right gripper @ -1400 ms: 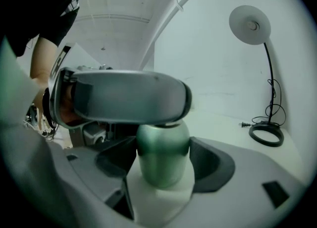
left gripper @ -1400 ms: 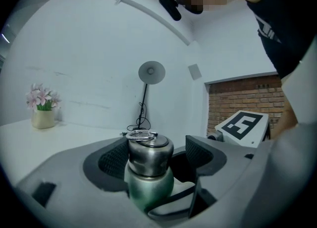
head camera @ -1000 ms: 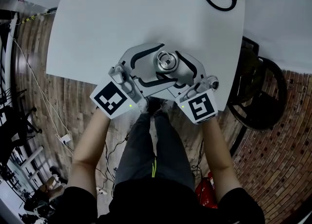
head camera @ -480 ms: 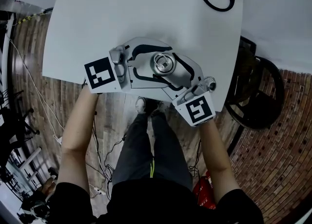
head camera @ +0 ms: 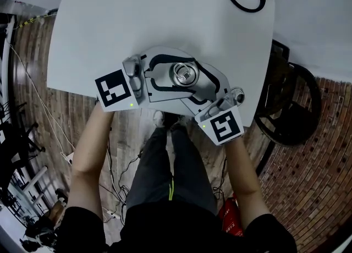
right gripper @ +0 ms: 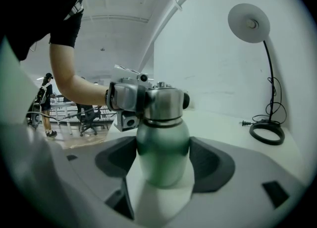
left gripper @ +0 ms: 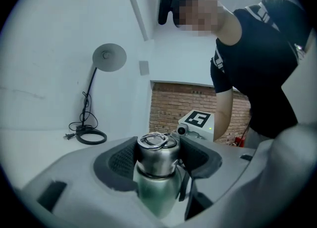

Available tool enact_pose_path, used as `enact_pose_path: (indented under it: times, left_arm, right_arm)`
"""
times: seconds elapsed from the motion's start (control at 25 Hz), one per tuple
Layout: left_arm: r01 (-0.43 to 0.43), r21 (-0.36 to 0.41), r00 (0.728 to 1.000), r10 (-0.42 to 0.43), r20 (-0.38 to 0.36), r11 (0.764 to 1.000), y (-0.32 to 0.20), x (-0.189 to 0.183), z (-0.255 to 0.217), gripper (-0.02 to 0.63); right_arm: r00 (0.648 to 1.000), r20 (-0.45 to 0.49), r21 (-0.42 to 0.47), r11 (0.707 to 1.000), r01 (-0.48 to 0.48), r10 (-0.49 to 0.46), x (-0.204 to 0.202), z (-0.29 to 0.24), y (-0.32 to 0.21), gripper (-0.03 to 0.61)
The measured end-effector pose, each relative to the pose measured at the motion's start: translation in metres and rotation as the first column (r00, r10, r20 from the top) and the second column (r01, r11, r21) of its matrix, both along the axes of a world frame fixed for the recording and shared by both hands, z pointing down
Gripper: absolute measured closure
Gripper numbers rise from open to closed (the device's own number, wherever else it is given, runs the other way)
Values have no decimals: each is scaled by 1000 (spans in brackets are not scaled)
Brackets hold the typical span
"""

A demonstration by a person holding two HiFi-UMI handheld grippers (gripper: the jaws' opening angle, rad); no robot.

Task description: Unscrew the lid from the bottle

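Left gripper (left gripper: 157, 157) comes in level from 9 o'clock, jaws just been closing, pads now snug on the steel lid (head camera: 185, 73). Right gripper (right gripper: 163, 161) from 5 o'clock clamps the green bottle (right gripper: 163, 140), upright near the white table's (head camera: 137, 15) 6 o'clock edge.

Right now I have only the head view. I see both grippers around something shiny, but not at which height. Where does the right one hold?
Observer: The right gripper is shut on the green bottle, on its body below the lid.
Operator: And the left one?
Observer: The left gripper has just been closing; its pads now seem to press the lid's sides.
Operator: Has the lid risen?
Observer: A thin dark seam shows under it; more I cannot tell.
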State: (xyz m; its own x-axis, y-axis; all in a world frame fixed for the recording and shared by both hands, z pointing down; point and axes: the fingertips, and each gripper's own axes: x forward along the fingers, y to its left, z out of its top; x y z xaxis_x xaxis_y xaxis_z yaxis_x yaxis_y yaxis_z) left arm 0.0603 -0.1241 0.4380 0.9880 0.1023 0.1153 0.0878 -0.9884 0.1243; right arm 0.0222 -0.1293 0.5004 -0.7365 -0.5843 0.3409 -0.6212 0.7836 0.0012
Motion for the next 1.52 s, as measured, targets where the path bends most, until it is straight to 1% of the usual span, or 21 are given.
enact_pose_path:
  times: [0.08, 0.12, 0.24, 0.32, 0.36, 0.44, 0.6, 0.68, 0.72, 0.76, 0.84, 0.92, 1.0, 1.08, 1.16, 1.28, 1.32, 1.36, 1.4, 1.44, 1.52]
  left_arm:
    - [90, 16, 996, -89, -10, 996, -1, -2, 0, 335]
    - [149, 22, 989, -149, -16, 989, -2, -2, 0, 337]
    - [324, 50, 946, -324, -18, 945, -2, -1, 0, 344]
    - [387, 81, 922, -387, -19, 919, -2, -1, -1, 347]
    - [397, 97, 918, -397, -24, 913, -2, -1, -2, 347]
    - [377, 133, 926, -375, -38, 917, -1, 0, -4, 347]
    - [248, 161, 969, -243, -49, 955, 1, 4, -5, 333]
    - [190, 158, 982, -188, -28, 969, 1, 7, -3, 313]
    - [173, 159, 985, -173, -11, 972, 1, 8, -2, 326]
    - [168, 159, 985, -171, 4, 973, 1, 7, -1, 337]
    - [191, 156, 980, -197, 24, 969, 0, 5, 1, 339]
    - [261, 153, 963, -268, 22, 953, -2, 2, 2, 341]
    - [371, 111, 927, -375, 17, 922, -7, -2, 5, 341]
    - [483, 66, 874, -486, 28, 873, -13, -4, 8, 341]
    - [584, 51, 808, -586, 56, 810, -19, -4, 11, 344]
    - [709, 56, 698, -711, 79, 703, -24, -4, 12, 344]
    - [737, 54, 670, -738, 75, 674, -25, -5, 11, 344]
    - [756, 49, 649, -758, 70, 652, -25, -7, 11, 345]
    - [769, 43, 634, -770, 67, 637, -25, -8, 10, 345]
    - [776, 38, 627, -776, 65, 630, -25, -8, 10, 345]
    - [777, 34, 626, -777, 66, 629, -24, -7, 10, 344]
  right_arm:
    - [1000, 4, 1, 1000, -5, 5, 0, 0, 1, 261]
    - [1000, 10, 0, 1000, -9, 9, 1, -1, 2, 259]
    - [1000, 21, -6, 1000, -16, 16, 4, -2, 4, 259]
    - [1000, 17, -8, 1000, -14, 14, 4, -2, 3, 259]
    - [1000, 14, -8, 1000, -12, 12, 4, -2, 3, 259]
    - [1000, 4, -9, 1000, -8, 8, 3, 0, 3, 261]
    - [1000, -22, 4, 1000, 5, -5, 3, 0, 6, 259]
    - [999, -34, 18, 1000, 14, -14, 0, -1, 5, 259]
    - [999, -34, 21, 1000, 17, -17, -1, -1, 5, 259]
    - [999, -35, 23, 1000, 19, -18, -2, -2, 5, 259]
    - [999, -40, 21, 1000, 20, -19, -3, -2, 4, 259]
    - [999, -40, 17, 1000, 10, -10, -3, -1, 4, 259]
    - [999, -34, 16, 1000, -2, 3, -3, -1, 3, 259]
    - [1000, -27, 16, 1000, -16, 16, -2, -1, 2, 259]
    - [999, -15, 15, 999, -34, 34, -1, 0, 1, 259]
    - [998, -9, 6, 998, -57, 57, 0, 1, 2, 259]
    - [998, -11, 4, 998, -60, 60, -1, 1, 2, 259]
    - [998, -13, 5, 998, -61, 61, -1, 1, 3, 259]
    - [998, -13, 8, 998, -61, 61, -1, 0, 3, 259]
    - [998, -12, 10, 998, -61, 61, -1, 0, 3, 259]
    - [998, -9, 11, 998, -63, 63, 0, 0, 3, 259]
